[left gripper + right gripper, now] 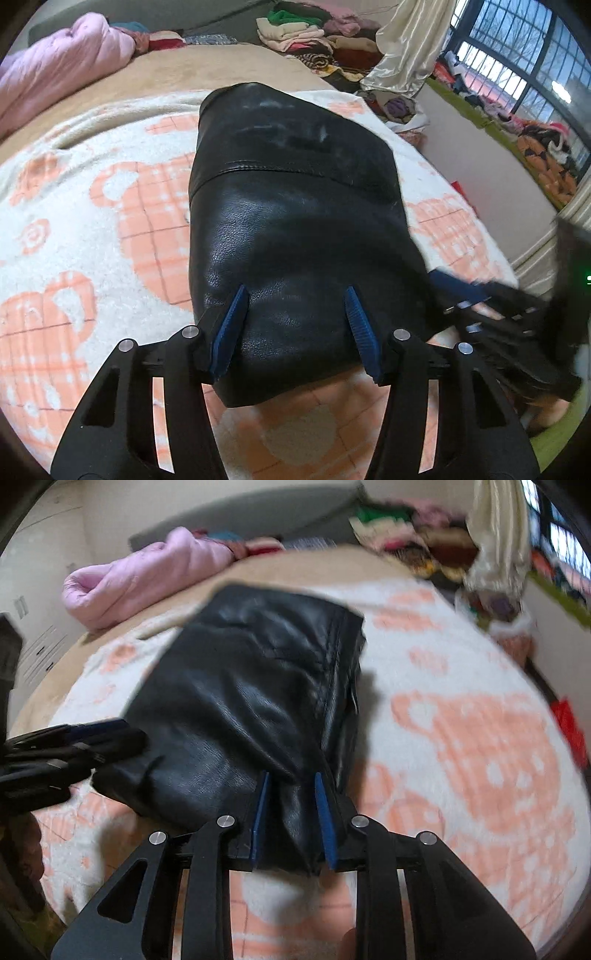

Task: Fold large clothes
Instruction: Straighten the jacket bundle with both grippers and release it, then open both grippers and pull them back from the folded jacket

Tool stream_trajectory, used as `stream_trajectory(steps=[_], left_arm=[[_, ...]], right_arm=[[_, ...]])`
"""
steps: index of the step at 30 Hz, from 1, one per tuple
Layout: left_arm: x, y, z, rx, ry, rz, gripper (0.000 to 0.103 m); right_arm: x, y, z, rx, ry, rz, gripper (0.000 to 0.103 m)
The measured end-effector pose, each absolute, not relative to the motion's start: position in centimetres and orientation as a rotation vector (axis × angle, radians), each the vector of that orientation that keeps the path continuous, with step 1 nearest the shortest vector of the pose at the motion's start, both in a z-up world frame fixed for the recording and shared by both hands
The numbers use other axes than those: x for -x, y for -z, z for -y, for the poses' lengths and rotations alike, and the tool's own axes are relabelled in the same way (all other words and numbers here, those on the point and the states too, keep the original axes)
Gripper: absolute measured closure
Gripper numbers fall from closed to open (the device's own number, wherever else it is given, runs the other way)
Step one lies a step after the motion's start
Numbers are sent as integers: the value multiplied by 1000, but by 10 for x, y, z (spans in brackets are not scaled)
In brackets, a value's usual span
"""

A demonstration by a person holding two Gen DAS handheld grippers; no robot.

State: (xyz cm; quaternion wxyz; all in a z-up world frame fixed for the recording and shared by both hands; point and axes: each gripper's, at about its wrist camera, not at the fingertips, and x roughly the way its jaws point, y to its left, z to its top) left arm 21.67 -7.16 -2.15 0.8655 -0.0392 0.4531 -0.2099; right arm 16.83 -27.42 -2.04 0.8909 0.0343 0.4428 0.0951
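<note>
Left tongs [295, 325] and right tongs [291, 819] both clamped on near edge of folded black leather jacket [288, 206] atop patterned blanket [92, 221].

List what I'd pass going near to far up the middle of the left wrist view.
left gripper → black leather garment → white-and-orange blanket → tan bed cover → pile of folded clothes

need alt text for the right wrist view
The right tool pinches the near edge of a folded black leather garment lying on a white and orange patterned blanket. The left tool reaches in from the left.
</note>
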Motion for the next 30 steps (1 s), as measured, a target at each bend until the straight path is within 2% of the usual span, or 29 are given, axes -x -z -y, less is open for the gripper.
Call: stream_trajectory(steps=[9,17,20,21,22,26,28,30], left_arm=[[-214,23,71,93,442,-948,56],[-215,18,68,115,448,-956,54],[-215,14,65,133,446,-953,43],[-213,12,64,125,429,-946,32],[-212,11,63,117,411,-941,27],[-210,11,58,116,396,-949,23],[-210,12,57,112,391,-961,13],[-208,11,55,111,388,-964,9]], right_arm=[[-174,40,277,-116,-221,-944,78],[-167,29,276,-126,-223,-915,76],[-163,24,277,-135,-237,-893,70],[-161,23,277,-136,-241,-885,68],[-159,23,277,-135,-241,-882,66],[-155,22,274,-126,-239,-871,60],[-153,22,274,-126,-236,-870,48],[-151,24,274,-133,-226,-880,38]])
